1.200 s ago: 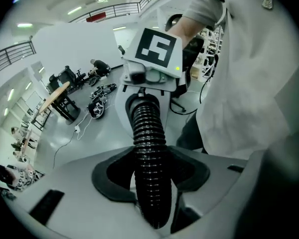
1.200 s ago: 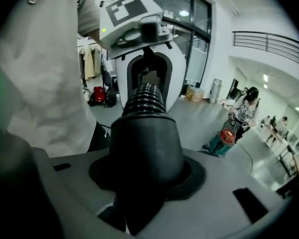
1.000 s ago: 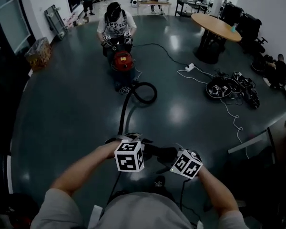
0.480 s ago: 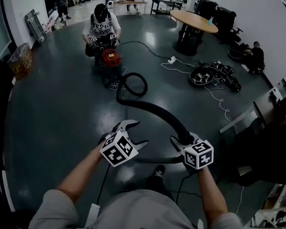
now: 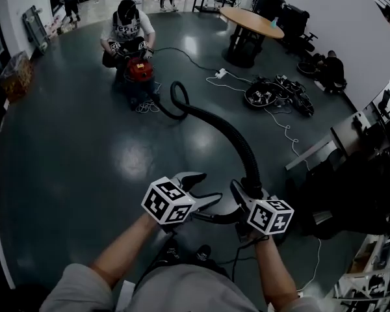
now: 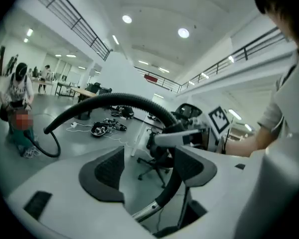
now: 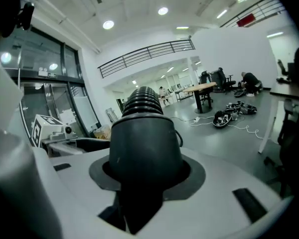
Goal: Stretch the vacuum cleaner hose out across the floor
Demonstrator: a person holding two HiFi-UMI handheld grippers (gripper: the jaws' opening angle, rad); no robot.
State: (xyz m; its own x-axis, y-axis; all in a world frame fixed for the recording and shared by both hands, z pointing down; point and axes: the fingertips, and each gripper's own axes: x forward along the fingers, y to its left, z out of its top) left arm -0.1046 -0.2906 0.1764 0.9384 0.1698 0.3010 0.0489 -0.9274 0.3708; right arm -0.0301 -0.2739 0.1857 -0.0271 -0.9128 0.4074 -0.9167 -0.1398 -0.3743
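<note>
Black hose (image 6: 114,99) gripped by right tool (image 5: 247,194); left tool (image 5: 205,188) just opened wide, hose loose between

Left forearm (image 5: 120,255) and right forearm (image 5: 271,275) stretched forward, side by side. Left gripper (image 5: 208,187) jaws just opened wide, hose (image 5: 234,135) passing between them. Right gripper (image 5: 249,190) clamped round the hose, pointing slightly down.

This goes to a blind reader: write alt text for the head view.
A person's right tongs clamp the end of a black vacuum hose that arcs over the dark floor to a red vacuum cleaner, where a second person crouches. The left tongs have just been opening, the hose's bent end piece between them, ungripped.
</note>
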